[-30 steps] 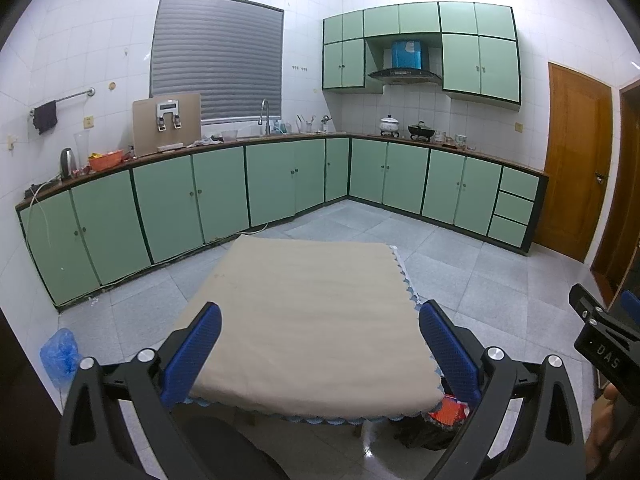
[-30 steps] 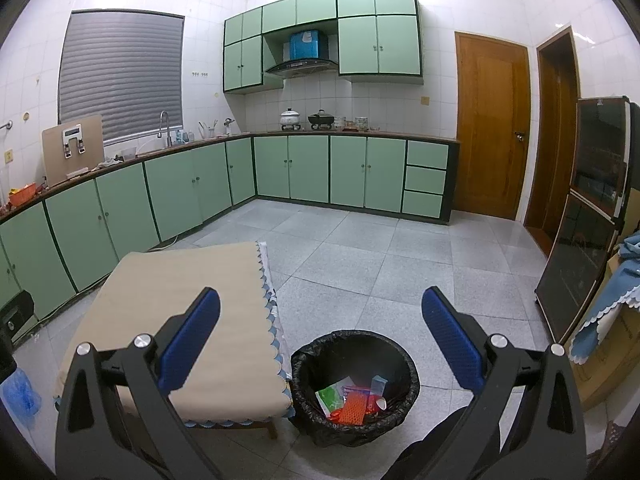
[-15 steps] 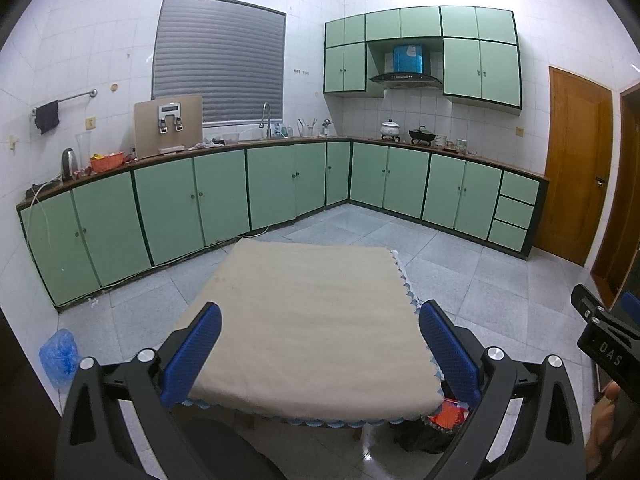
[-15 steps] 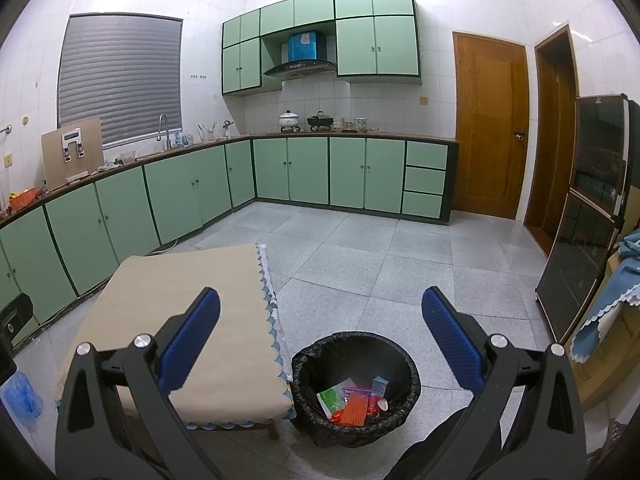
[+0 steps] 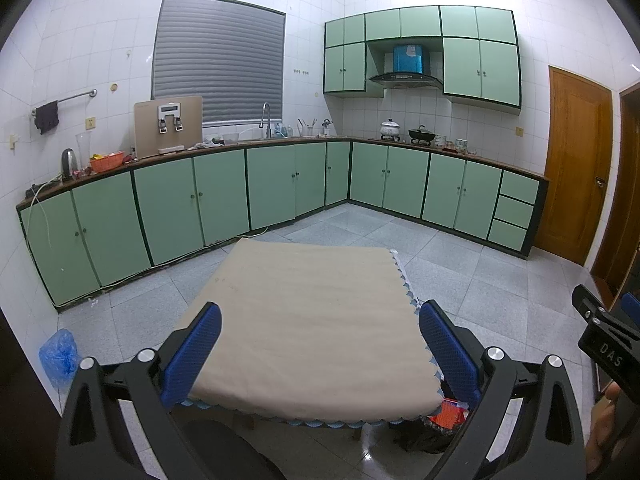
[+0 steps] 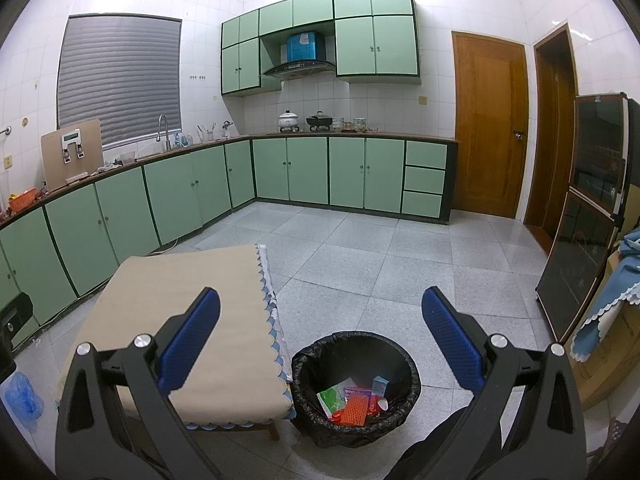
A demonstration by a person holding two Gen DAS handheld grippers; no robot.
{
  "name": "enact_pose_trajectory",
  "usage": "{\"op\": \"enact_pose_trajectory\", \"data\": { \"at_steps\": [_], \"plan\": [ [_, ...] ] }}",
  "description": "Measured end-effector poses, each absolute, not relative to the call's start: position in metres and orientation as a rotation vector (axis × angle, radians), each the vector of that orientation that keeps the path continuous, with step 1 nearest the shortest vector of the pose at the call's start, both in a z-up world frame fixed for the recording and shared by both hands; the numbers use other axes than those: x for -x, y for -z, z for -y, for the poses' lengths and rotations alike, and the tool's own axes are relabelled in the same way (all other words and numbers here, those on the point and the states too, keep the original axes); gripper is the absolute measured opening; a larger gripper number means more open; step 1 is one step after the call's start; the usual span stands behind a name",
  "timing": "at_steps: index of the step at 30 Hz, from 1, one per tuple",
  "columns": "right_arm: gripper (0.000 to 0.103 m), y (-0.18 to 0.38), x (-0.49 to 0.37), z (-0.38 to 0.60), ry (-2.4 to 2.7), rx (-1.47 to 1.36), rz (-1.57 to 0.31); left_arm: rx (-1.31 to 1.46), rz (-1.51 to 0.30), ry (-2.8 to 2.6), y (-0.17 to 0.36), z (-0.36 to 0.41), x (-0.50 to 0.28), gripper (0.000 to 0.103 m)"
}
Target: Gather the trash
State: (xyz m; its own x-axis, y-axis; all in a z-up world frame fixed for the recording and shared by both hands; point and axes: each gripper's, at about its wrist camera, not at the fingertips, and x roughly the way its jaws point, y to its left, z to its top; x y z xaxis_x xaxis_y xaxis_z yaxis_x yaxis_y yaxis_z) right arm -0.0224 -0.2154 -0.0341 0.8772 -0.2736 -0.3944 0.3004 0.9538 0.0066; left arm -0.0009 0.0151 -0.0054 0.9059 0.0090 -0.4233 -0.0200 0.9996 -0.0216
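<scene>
Both the left gripper (image 5: 319, 344) and right gripper (image 6: 321, 328) gape wide, empty. A cloth-covered surface (image 6: 192, 304) stands on grey floor tiles (image 6: 360, 248); the black bin (image 6: 408, 364) sits touching its right edge

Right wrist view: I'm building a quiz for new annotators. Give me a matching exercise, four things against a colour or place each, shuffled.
Things:
1. trash bin
2. tablecloth
3. door
4. plastic bag

Descriptions:
A. beige, scalloped blue edge
B. blue, on the floor at far left
C. black liner, wrappers inside
D. brown wood, shut

Pairs: 1-C, 2-A, 3-D, 4-B
</scene>
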Motion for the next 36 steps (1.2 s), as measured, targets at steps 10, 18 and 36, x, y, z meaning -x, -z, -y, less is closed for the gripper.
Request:
{"op": "enact_pose_trajectory", "data": {
  "at_steps": [10, 18, 36],
  "plan": [
    [0.098, 0.0341, 0.0225, 0.216, 0.3, -0.067, -0.4, 0.026, -0.437, -0.013, 0.0053, -0.0149, 0.0015, 0.097],
    [0.098, 0.0341, 0.0226, 0.2152, 0.299, -0.066, -0.402, 0.025, -0.436, -0.012, 0.0047, -0.0151, 0.0015, 0.097],
    [0.098, 0.033, 0.0215, 0.2148, 0.299, -0.067, -0.404, 0.026, -0.436, -0.009, 0.0035, -0.016, 0.0004, 0.097]
  ]
}}
